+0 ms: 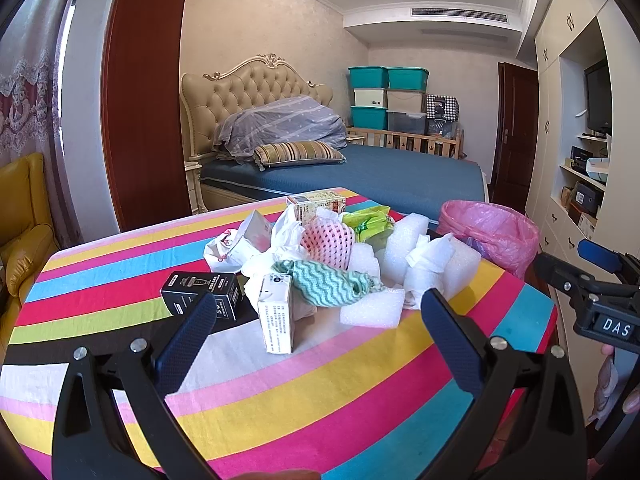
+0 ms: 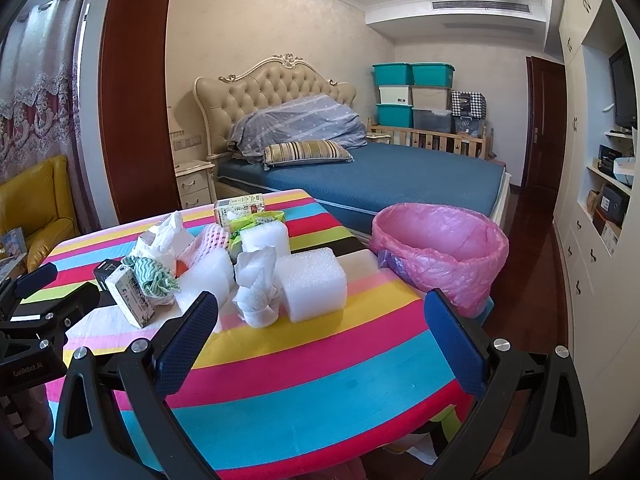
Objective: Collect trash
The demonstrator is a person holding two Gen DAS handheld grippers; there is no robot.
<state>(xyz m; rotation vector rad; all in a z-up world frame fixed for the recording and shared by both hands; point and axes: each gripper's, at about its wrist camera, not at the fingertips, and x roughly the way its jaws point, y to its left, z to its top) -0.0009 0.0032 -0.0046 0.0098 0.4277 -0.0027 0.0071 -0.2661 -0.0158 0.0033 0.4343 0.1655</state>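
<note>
A heap of trash lies on the striped tablecloth point(image 1: 280, 392): a white carton point(image 1: 276, 316), a black box point(image 1: 200, 292), a teal zigzag cloth point(image 1: 324, 284), white foam blocks point(image 1: 372, 308), crumpled tissue point(image 1: 428, 256), a pink foam net point(image 1: 326, 240) and a green wrapper point(image 1: 368, 220). A bin lined with a pink bag point(image 1: 492, 236) stands off the table's right edge; it also shows in the right wrist view point(image 2: 440, 252). My left gripper point(image 1: 316, 328) is open and empty, just short of the carton. My right gripper point(image 2: 320, 324) is open and empty in front of a foam block point(image 2: 312, 284) and a tissue wad point(image 2: 256, 292).
A bed with blue cover point(image 1: 380, 176) lies behind the table. A yellow armchair point(image 1: 20, 220) stands at the left. White cabinets and shelves point(image 1: 580, 184) line the right wall. Stacked storage bins point(image 1: 388, 96) stand at the back. The table's right edge point(image 2: 460, 360) drops to wooden floor.
</note>
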